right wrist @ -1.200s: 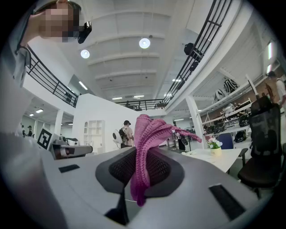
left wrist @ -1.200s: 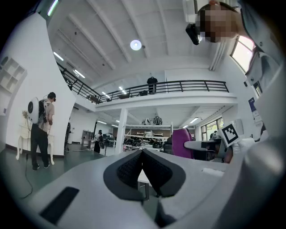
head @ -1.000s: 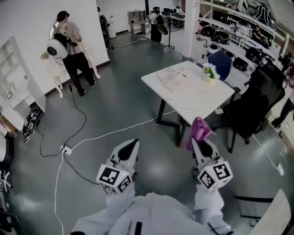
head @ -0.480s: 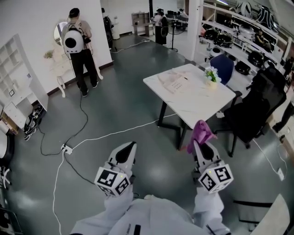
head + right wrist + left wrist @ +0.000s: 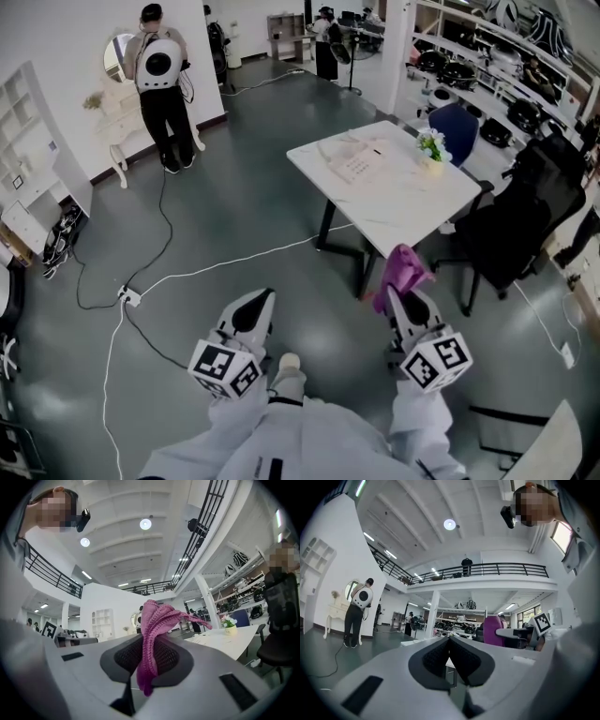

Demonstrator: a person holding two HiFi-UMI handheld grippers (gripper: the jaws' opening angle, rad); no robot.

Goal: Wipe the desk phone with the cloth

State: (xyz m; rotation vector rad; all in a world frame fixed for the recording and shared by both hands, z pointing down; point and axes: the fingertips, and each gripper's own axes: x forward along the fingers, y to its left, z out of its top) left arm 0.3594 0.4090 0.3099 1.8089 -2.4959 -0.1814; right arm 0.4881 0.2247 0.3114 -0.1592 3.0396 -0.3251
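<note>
One shoe (image 5: 289, 362) has appeared between left tool (image 5: 260, 302), closed empty, and right tool (image 5: 401, 298), clenched on the cloth (image 5: 403, 266): likely walking toward the table (image 5: 417, 214), desk phone (image 5: 353, 163) unreached.

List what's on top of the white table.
A cream desk phone and a small flower pot. The purple cloth in the right hand-held gripper covers the table's near corner.
</note>
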